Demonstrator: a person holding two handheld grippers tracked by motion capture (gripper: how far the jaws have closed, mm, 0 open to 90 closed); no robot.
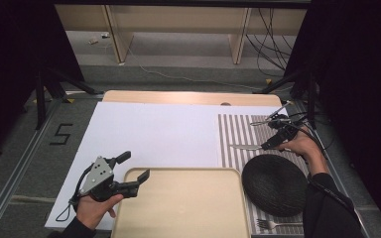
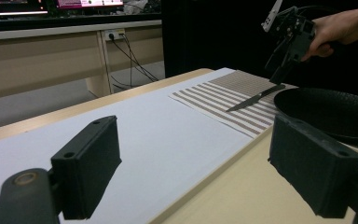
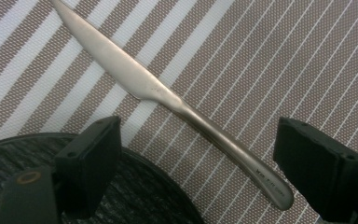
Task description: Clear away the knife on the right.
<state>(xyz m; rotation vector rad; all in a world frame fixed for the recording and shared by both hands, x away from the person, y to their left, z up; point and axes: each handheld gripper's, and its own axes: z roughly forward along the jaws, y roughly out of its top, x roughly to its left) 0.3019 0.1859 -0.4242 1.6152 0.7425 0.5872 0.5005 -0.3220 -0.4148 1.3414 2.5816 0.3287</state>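
Note:
A silver table knife lies on the striped placemat, just beyond a black plate. My right gripper hovers open over the knife's handle. In the right gripper view the knife runs diagonally between the spread jaws of my right gripper, handle end nearest, with the plate's rim at lower left. My left gripper is open and empty at the far-left corner of a beige tray. In the left gripper view my left gripper straddles the tray's edge.
A fork lies on the placemat near the table's front edge, right of the tray. Another piece of cutlery rests at the mat's far right. A white sheet covers the table's left and middle. Black curtains flank both sides.

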